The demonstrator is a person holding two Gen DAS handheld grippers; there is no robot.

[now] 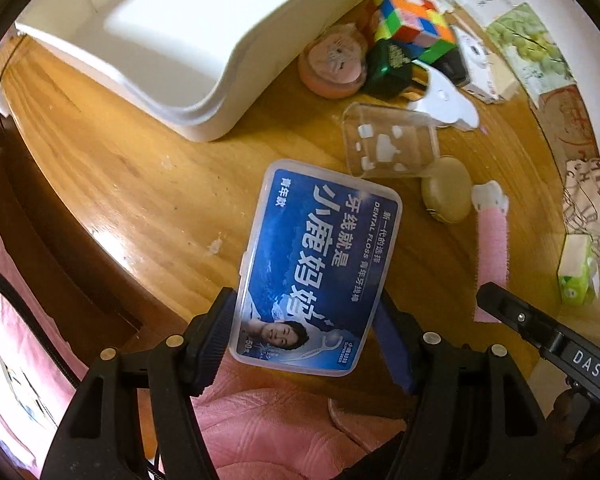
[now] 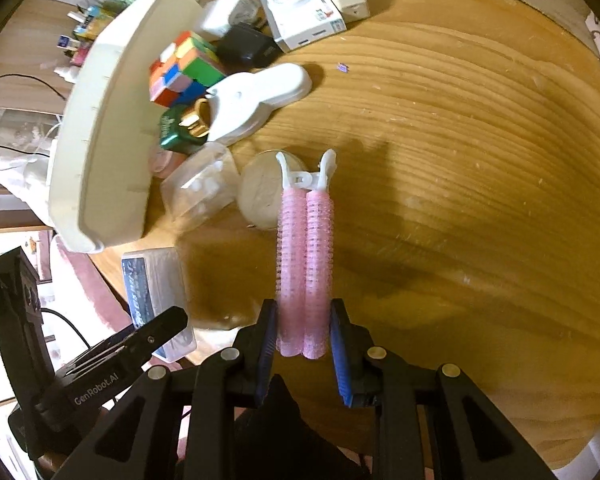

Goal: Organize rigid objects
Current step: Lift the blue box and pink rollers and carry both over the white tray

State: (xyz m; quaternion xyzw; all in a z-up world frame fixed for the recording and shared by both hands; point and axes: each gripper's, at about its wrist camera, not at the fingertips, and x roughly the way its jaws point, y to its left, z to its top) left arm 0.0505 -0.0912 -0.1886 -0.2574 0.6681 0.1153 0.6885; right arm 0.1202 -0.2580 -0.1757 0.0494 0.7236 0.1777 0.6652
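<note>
Blue rubber pads on the left gripper (image 1: 306,334) squeeze a flat clear plastic floss box with a blue label (image 1: 316,264). The box hangs above the round wooden bench (image 1: 120,184), and its low end hides part of the gripper. Pink cloth below it is wrinkled and hard to make out.

The right gripper (image 2: 303,338) is closed tight on a pink fuzzy hair roller clip with a white plastic end (image 2: 305,256). The clip covers part of a round beige case (image 2: 260,196) lying on the bench.

Just past that sits a small clear plastic box with white bits inside (image 1: 388,144), blurry in the right wrist view. Behind it, crowded together, are a green box (image 1: 388,68), a round pink tin (image 1: 332,64), a white plastic clip (image 2: 256,96) and a colourful puzzle cube (image 1: 412,20). A big white plastic tray (image 1: 172,40) is cut off at the picture edge. A white camera (image 2: 300,12) lies farthest back.
</note>
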